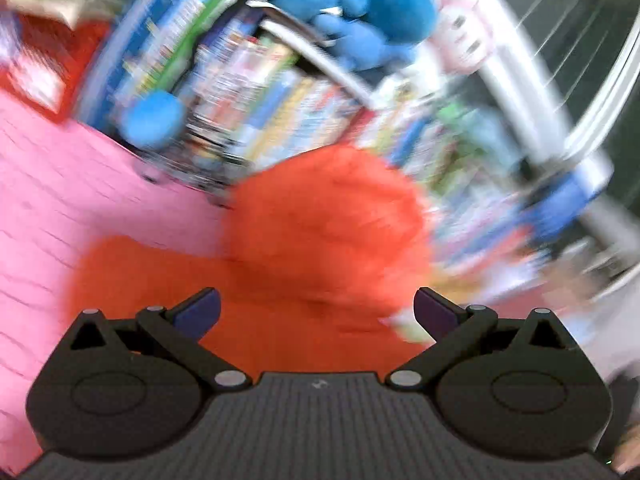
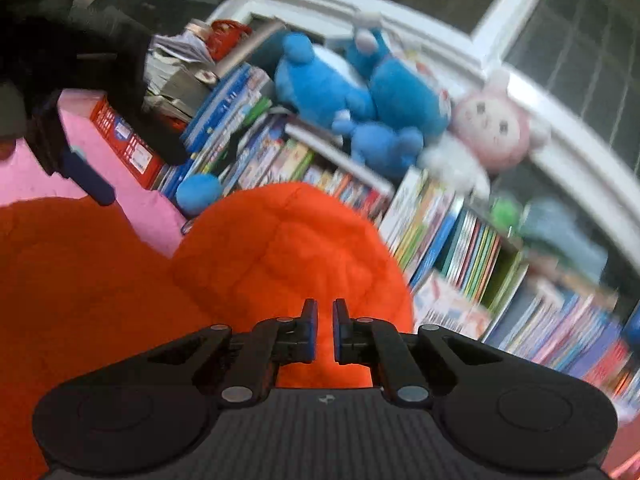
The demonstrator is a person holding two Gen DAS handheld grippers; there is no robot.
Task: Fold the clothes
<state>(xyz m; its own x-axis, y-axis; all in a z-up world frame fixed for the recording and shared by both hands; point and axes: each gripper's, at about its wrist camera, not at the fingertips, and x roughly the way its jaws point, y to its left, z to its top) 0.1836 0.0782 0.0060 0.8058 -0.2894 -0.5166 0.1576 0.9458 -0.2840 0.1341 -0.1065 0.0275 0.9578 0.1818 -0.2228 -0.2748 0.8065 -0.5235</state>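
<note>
Pink bedding (image 1: pixel 60 200) covers the surface where the work goes on, and rows of picture books (image 2: pixel 460 248) on a white shelf fill the background, under a white-framed window (image 2: pixel 560 40).

On the pink bedding lies an orange fleece garment (image 2: pixel 288 248), thick and quilted, spread across the bedding with one rounded part bulging up toward the books. In the left wrist view the same orange garment (image 1: pixel 320 232) sits straight ahead, blurred by motion.

Over the garment, the right gripper (image 2: pixel 325 330) has its two fingers drawn nearly together, with only a thin gap between the blue pads; orange cloth shows in that gap, but whether any is pinched I cannot tell. The left gripper (image 1: pixel 316 312) is spread wide above the garment, its blue pads far apart and nothing between them. From the right wrist view the left gripper (image 2: pixel 86 178) also appears beyond the garment's far edge, over the pink bedding, held by a person in a dark sleeve (image 2: pixel 60 48).

Past the garment, blue plush toys (image 2: pixel 352 92) rest on top of the books, and a pink-and-white plush doll (image 2: pixel 492 136) sits beside them. A red box (image 2: pixel 128 144) stands at the edge of the bedding next to the books, with a stack of papers (image 2: pixel 176 80) behind it.
</note>
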